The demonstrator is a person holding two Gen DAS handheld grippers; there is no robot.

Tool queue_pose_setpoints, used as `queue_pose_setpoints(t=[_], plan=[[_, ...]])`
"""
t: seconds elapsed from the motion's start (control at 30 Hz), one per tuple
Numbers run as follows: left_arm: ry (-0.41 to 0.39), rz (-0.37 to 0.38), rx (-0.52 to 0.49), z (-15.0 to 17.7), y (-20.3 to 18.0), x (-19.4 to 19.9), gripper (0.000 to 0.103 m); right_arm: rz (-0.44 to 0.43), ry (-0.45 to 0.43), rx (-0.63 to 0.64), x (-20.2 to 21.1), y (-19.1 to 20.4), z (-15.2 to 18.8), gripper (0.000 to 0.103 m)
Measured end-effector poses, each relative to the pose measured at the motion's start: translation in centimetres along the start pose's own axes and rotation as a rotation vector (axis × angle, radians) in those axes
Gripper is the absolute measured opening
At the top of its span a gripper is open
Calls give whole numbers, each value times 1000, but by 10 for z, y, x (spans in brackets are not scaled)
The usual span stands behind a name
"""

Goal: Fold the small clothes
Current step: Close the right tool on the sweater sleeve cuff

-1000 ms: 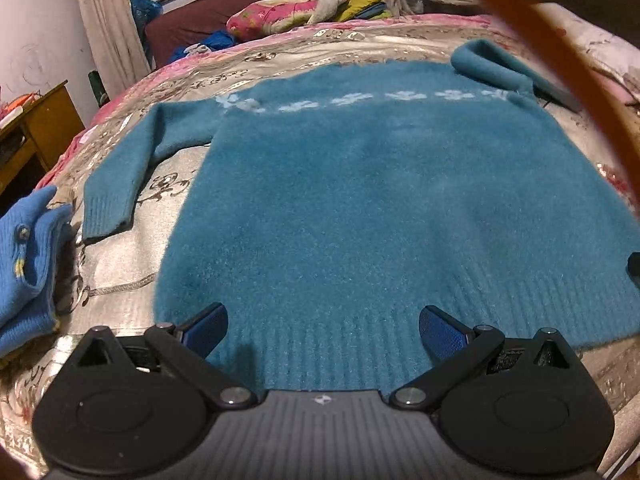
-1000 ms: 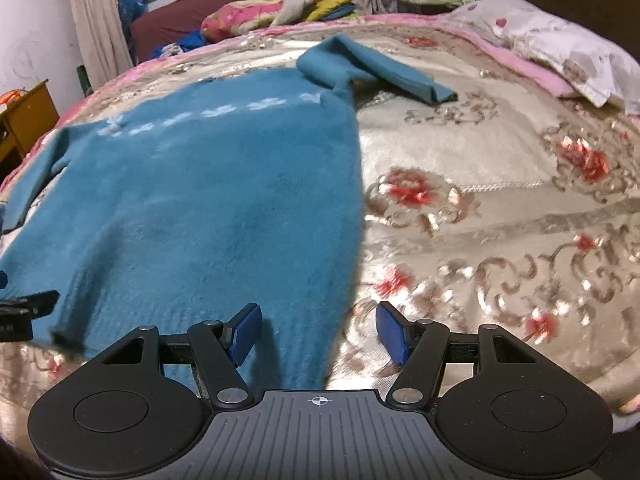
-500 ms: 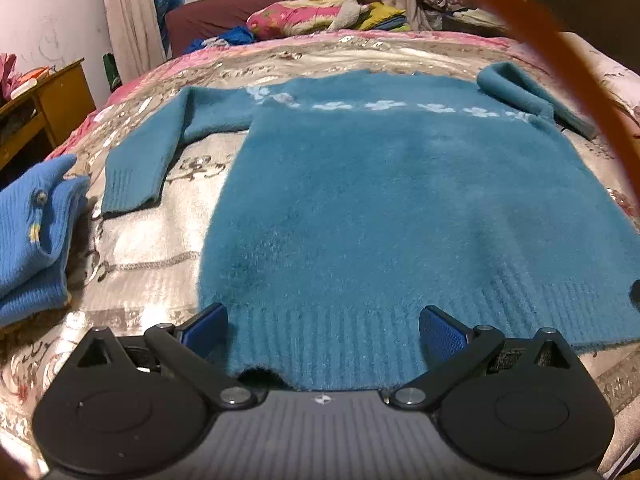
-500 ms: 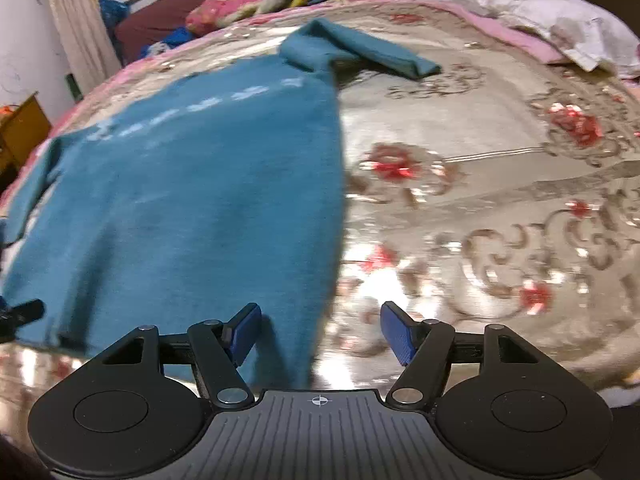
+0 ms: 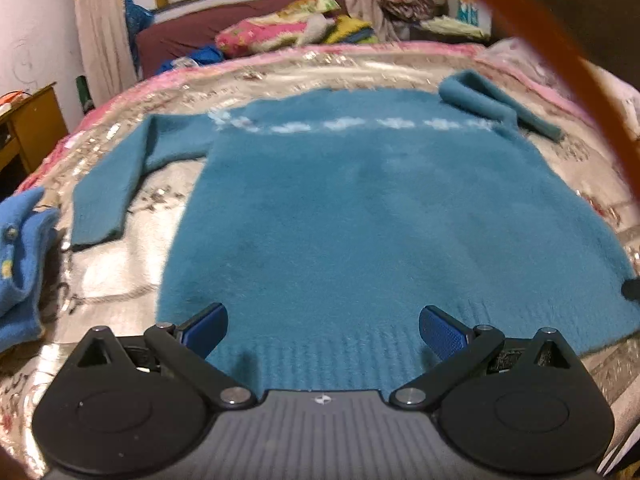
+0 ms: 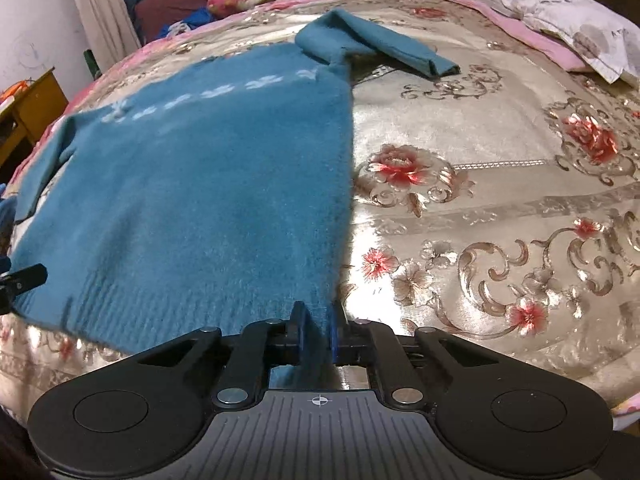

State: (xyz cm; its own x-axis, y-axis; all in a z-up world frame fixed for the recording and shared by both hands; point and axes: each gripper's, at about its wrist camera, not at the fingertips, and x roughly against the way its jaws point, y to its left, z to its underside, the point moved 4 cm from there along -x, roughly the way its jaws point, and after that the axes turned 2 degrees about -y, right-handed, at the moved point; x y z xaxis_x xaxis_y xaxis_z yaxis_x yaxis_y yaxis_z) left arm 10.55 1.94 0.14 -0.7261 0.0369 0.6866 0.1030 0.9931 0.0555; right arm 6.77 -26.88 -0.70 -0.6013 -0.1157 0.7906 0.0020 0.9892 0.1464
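Right gripper: its jaws have pinched together on the near right corner of the sweater, with the ribbed hem fabric caught between the blue pads.
Left gripper: its jaws are spread wide, hovering just over the near left stretch of the hem; the knit lies under and between the fingers, but the pads are not pressing on it.
Sweater: a teal fuzzy knit spread flat, hem nearest, on the floral bedspread, with a pale flower band across the chest.
Left sleeve: stretched out flat to the side and angled back toward the hem.
Right sleeve: bunched and doubled over beyond the shoulder, not laid straight.
Blue garment: a lighter knit piece lying at the left edge of the bed, apart from the sweater.
Far end: pillows and heaped bedding under a window.
Step in hand: probably securing both hem corners before the first fold; only the right one is gripped.
Next move calls for: the left jaws to drop and close on the hem, then both hands to lift evenly so the body does not skew. The crumpled right sleeve may need tucking in.
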Motion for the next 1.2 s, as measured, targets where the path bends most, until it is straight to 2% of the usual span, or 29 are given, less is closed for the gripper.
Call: queue_pose_setpoints(t=[0.1, 0.23, 0.3, 0.4, 0.53, 0.67, 0.83, 1.0, 1.2], plan=[[55, 26, -19, 7, -5, -10, 103, 19, 8, 25, 2, 2, 0, 9], [76, 28, -9, 13, -8, -12, 103, 23, 29, 45, 2, 6, 0, 9], [68, 36, -3, 12, -9, -9, 103, 29, 33, 59, 1, 9, -1, 14], [36, 48, -23, -1, -16, -5, 103, 8, 33, 9, 5, 4, -7, 19], [-24, 84, -40, -25, -31, -2, 103, -24, -11, -35, 17, -1, -14, 19], [-41, 105, -65, -41, -52, -18, 103, 7, -82, -30, 22, -3, -23, 21], [-27, 99, -107, -56, -73, -42, 103, -38, -84, -35, 5, 2, -34, 21], [-12, 86, -94, -70, -76, -62, 103, -67, -118, -37, -12, 8, -57, 21], [26, 74, -101, -76, -82, -89, 103, -84, -105, -28, -44, 9, -74, 21]])
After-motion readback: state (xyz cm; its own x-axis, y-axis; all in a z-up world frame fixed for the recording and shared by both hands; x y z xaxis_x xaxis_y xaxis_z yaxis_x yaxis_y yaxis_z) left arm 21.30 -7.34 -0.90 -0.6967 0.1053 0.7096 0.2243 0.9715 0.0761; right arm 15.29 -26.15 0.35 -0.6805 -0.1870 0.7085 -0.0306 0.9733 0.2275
